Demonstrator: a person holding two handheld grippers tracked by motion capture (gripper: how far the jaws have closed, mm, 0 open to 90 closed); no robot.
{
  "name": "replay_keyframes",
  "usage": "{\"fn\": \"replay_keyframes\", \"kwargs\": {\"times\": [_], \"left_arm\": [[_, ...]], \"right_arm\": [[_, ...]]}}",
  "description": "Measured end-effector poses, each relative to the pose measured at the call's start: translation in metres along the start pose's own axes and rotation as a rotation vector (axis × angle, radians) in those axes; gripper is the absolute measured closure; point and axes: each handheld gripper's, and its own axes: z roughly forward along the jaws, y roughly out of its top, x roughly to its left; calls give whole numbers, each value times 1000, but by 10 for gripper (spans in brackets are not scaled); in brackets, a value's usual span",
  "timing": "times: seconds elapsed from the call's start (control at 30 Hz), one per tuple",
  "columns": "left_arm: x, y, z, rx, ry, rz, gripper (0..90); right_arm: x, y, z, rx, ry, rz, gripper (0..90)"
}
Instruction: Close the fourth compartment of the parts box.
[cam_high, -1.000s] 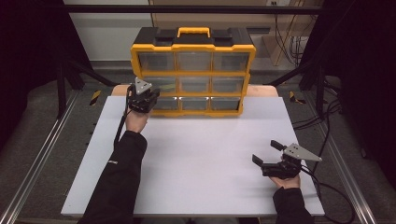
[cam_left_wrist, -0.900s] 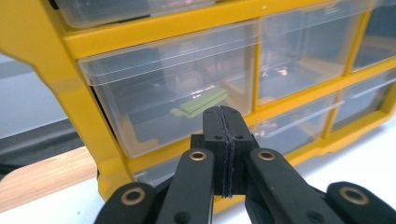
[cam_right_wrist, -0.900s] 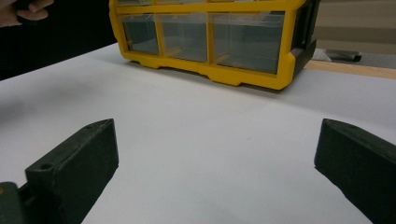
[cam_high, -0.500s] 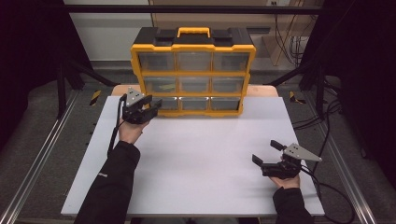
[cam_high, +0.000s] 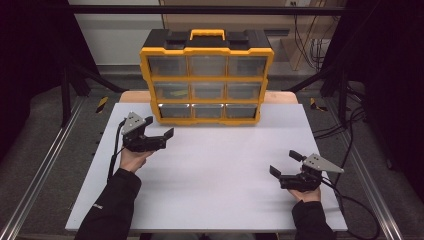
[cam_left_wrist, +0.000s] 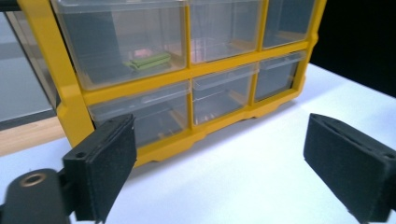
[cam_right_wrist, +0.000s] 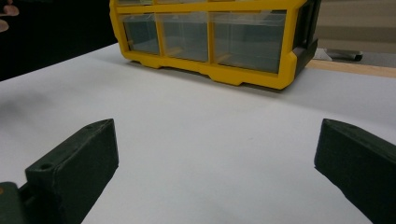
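While left hand-held gripper (cam_high: 159, 136) has just been opening, jaws wide and empty, you line up squarely on bottom-left drawer (cam_left_wrist: 140, 114) of organizer (cam_high: 207, 75); right hand-held gripper (cam_high: 286, 165) open, empty, over bench (cam_high: 225, 165).

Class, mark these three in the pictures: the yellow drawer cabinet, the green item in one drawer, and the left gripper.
Drawer cabinet (cam_high: 148, 85): high view, yellow left frame post.
Green item (cam_left_wrist: 147, 61): left gripper view, its top face, inside a clear drawer.
Left gripper (cam_high: 159, 128): high view, midway between its open fingertips.

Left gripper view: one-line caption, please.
Open left tool faces yellow drawer cabinet; green item in a clear drawer.
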Motion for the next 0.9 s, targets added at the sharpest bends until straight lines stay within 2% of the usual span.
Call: {"fn": "replay_keyframes", "kwargs": {"times": [0.33, 0.53, 0.9], "left_arm": [[4, -26, -23, -30, -38, 4, 53], [1, -47, -33, -26, -60, 35, 53], [4, -74, -49, -58, -54, 7, 53]], "right_arm": [[0, 0, 0, 1, -2, -1, 3], [0, 0, 0, 2, -3, -1, 2], [0, -1, 1, 8, -2, -1, 2]]}}
